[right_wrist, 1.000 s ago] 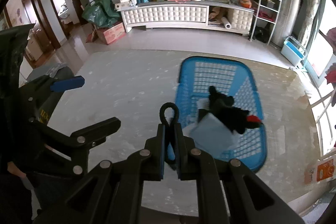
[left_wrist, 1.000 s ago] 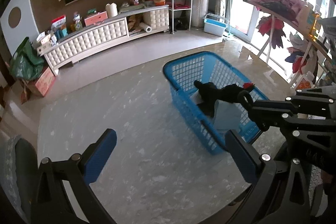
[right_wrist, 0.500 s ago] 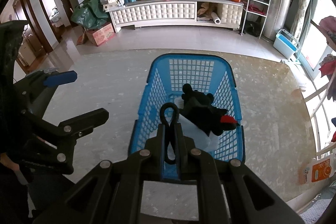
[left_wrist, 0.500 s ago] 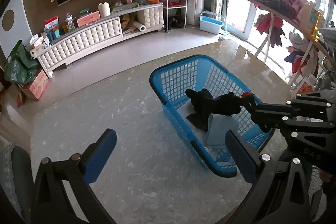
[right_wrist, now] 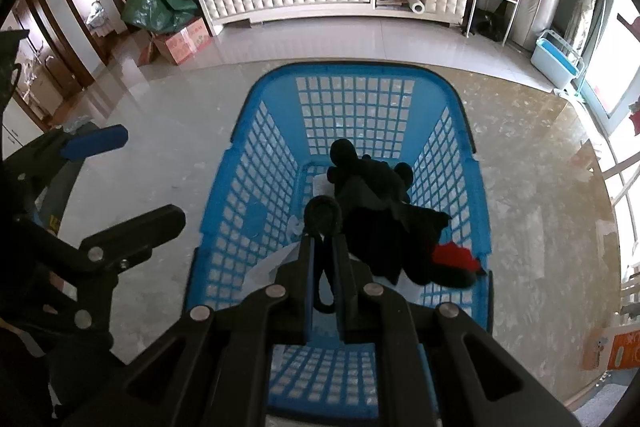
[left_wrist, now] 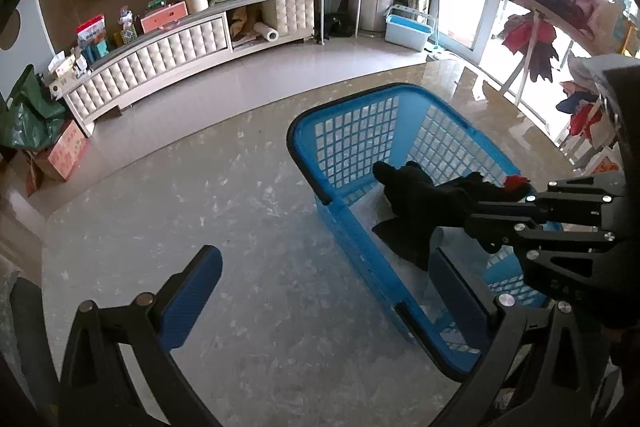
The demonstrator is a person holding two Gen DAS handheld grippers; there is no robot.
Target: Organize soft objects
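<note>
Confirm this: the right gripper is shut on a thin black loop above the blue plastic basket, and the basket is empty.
Not empty. The right wrist view shows a black plush toy with a red patch lying inside the blue plastic basket. The right gripper is indeed shut on the thin black loop above it.

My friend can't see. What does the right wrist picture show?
The right gripper is shut on a black loop above a blue basket holding a black plush toy with a red patch. The open left gripper waits at left.
</note>
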